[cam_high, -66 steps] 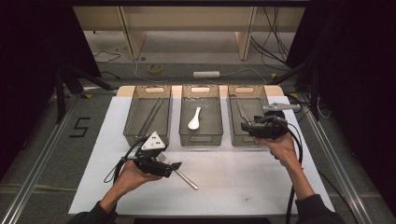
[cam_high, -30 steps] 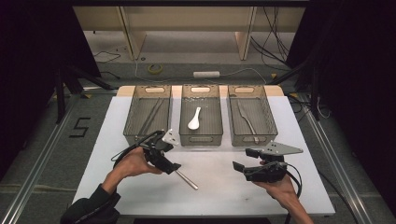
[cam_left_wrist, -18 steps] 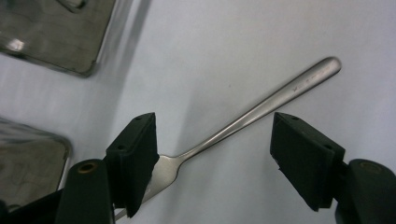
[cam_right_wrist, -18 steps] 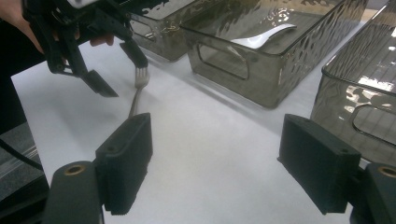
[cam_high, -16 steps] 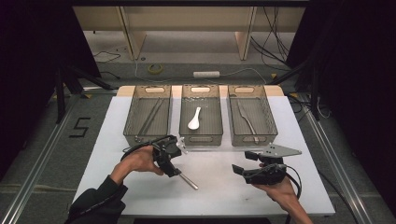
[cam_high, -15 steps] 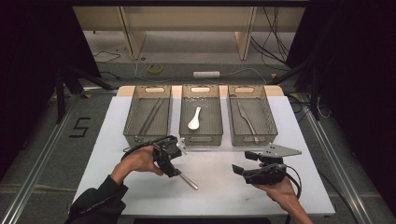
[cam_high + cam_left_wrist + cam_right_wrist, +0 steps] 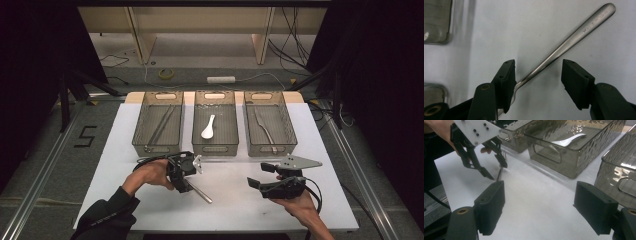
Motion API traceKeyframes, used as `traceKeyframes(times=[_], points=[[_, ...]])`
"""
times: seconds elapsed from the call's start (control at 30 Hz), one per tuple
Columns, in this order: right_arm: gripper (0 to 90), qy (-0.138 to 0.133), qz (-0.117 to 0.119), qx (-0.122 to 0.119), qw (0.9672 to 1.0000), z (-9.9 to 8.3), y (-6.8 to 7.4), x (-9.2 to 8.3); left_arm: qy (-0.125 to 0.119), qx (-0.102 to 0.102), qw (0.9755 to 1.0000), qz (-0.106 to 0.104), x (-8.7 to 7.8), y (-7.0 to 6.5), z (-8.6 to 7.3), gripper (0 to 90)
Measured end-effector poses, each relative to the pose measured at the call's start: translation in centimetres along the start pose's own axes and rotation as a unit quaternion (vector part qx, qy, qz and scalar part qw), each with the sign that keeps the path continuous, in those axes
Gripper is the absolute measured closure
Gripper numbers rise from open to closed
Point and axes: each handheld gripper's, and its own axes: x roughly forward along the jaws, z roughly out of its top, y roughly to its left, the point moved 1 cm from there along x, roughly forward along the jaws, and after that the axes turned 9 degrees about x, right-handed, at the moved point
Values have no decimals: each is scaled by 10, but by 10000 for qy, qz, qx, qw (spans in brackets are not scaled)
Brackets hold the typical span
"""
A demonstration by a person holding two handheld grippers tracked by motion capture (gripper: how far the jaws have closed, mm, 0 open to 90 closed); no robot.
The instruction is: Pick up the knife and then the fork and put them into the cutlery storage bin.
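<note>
A metal utensil (image 7: 200, 193) lies slantwise on the white table cover (image 7: 230, 210), front left of centre. My left gripper (image 7: 184, 184) points down over it. In the left gripper view the long handle (image 7: 574, 37) runs between the two black pads (image 7: 507, 82); the jaws have just been closing, a gap remains on the right side, and the left pad sits over the handle's narrow neck. Tines show by that gripper (image 7: 495, 170) in the right gripper view. My right gripper (image 7: 259, 175) hovers at the front right, open and empty (image 7: 539, 202).
Three smoky plastic bins stand in a row at the back. The left bin (image 7: 156, 148) holds long thin sticks, the middle bin (image 7: 215, 149) a white spoon (image 7: 208, 127), the right bin (image 7: 272, 147) a metal utensil. Cables trail from both grippers.
The left gripper has come down over the utensil's handle and its jaws have narrowed around it. The right gripper came from the right bin to the front right, then stayed put.
</note>
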Motion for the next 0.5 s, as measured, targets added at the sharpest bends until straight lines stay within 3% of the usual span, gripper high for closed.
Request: traceKeyframes(times=[0.1, 0.27, 0.5], points=[[250, -8, 4, -12, 10000, 0, 0, 0, 122, 100, 9999, -17, 3, 1, 1, 463], [247, -17, -9, -18, 10000, 0, 0, 0, 100, 107, 9998, -104, 5, 2, 1, 486], [244, 1, -27, -25, 10000, 0, 1, 1, 162, -81, 9996, -218, 5, 2, 2, 542]])
